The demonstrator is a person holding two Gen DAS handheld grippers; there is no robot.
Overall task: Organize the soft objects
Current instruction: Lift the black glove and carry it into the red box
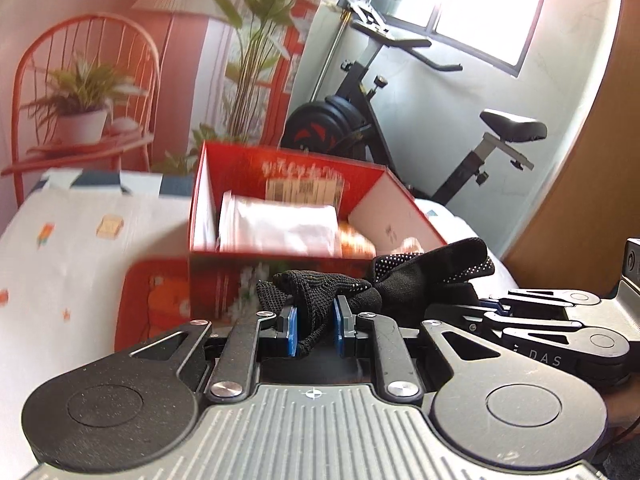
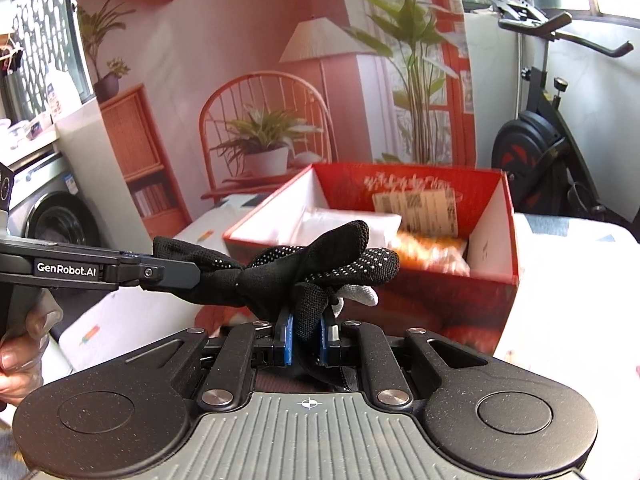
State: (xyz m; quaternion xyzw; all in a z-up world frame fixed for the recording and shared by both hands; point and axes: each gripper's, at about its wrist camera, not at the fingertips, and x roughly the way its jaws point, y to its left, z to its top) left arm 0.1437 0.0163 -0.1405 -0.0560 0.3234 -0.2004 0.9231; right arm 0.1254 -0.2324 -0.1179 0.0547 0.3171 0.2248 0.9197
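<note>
You held one black knitted glove with white grip dots [image 2: 320, 264] between both tools, above the bed and in front of one open red cardboard box [image 2: 496, 280]. Your left gripper [image 1: 315, 330] had its two blue pads clamped on one end, and your right gripper [image 2: 306, 336] pinched the other. One white packet [image 1: 280, 228] and one orange packet [image 2: 432, 252] lay inside the box.

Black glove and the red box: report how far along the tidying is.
Done: the red box already holds a white packet and an orange one. In hand: the left gripper and right gripper are both shut on the black glove, held in front of the box. Left: getting the glove into the box.
</note>
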